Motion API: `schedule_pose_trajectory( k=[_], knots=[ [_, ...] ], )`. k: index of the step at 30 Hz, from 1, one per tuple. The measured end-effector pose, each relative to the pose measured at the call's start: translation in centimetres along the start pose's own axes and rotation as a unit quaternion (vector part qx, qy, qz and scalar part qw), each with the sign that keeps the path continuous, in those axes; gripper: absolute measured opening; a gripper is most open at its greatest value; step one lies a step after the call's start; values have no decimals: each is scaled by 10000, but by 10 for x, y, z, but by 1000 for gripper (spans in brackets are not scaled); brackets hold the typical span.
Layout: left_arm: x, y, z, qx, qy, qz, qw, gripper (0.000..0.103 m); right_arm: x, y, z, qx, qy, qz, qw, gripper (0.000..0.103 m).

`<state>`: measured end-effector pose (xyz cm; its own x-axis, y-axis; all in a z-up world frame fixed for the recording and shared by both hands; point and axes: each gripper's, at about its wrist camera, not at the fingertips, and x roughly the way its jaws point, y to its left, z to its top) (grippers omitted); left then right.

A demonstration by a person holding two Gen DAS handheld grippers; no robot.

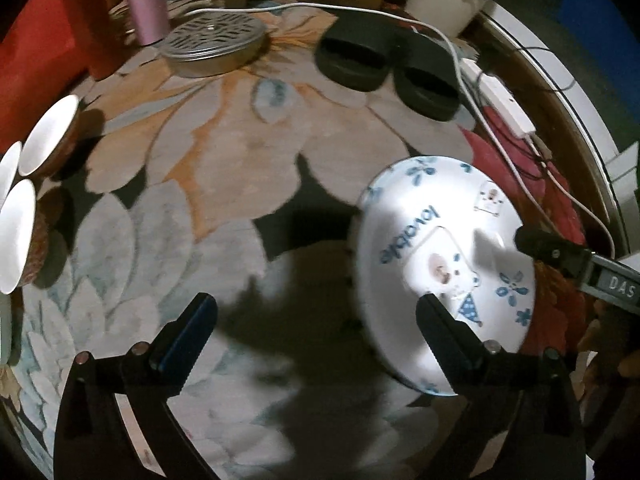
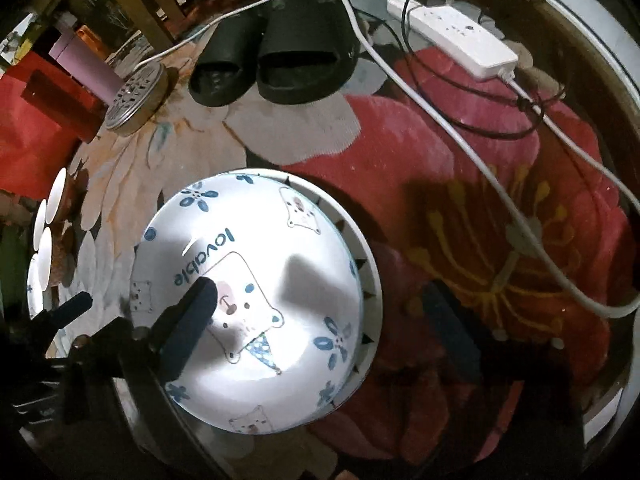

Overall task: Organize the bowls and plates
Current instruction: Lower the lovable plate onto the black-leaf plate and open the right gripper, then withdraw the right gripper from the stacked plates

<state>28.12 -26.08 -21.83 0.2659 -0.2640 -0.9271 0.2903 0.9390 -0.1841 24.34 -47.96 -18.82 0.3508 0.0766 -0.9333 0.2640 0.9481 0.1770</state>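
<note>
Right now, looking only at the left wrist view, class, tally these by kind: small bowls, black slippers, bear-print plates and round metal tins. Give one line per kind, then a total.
Small bowls: 3
Black slippers: 2
Bear-print plates: 1
Metal tins: 1
Total: 7

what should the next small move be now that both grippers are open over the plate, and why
Probably lift both grippers clear and send the left gripper toward the small white bowls at the rug's left edge. The bear-print plate already rests on another plate, neither the left nor the right gripper presses on it, and the bowls look ungathered.
</note>
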Motion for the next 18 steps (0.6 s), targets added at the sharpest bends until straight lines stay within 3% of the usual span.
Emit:
schedule_pose_trajectory(
  k=[18],
  knots=[
    [-18,63,-5,-441,-42,263,9987,101,-2,64,0,-433,62,329,9985,103]
  ],
)
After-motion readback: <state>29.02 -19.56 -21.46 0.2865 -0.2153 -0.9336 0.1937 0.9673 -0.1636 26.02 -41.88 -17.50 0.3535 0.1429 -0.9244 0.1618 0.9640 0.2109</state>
